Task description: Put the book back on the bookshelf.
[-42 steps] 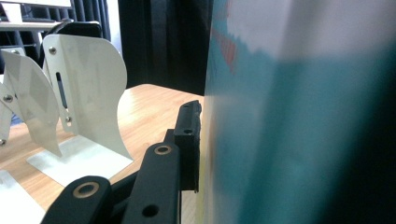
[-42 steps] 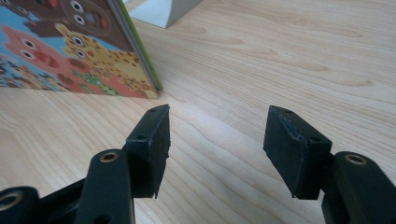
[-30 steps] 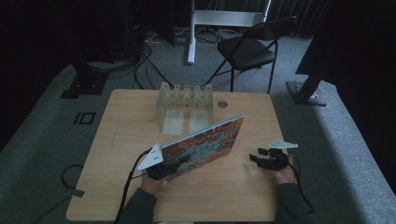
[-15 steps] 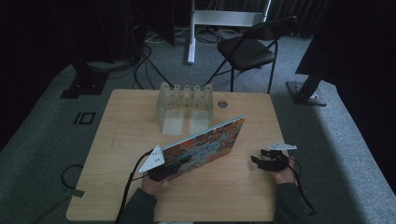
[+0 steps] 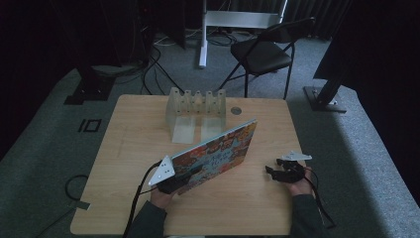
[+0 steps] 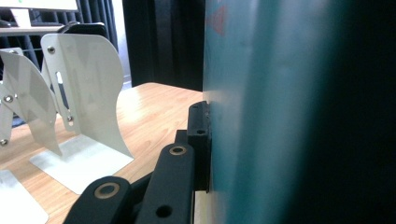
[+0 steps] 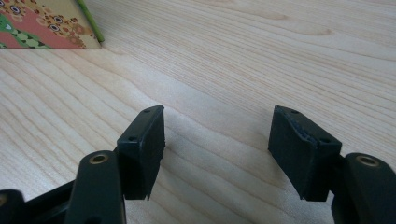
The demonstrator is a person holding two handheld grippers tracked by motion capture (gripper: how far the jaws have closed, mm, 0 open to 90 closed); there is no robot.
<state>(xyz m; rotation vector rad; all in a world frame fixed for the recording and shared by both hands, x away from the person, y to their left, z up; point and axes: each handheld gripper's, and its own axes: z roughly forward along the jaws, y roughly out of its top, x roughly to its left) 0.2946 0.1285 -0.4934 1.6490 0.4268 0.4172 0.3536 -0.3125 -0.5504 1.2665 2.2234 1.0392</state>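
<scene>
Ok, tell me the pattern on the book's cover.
The book has a busy multicoloured ornamental print, orange, green and blue; clearest in the high view.

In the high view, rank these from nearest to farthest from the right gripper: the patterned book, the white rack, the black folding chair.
From the right gripper:
1. Patterned book, just to its left, held tilted by the left gripper.
2. White rack, farther up the table, left of centre.
3. Black folding chair, on the floor beyond the table's far edge.
</scene>
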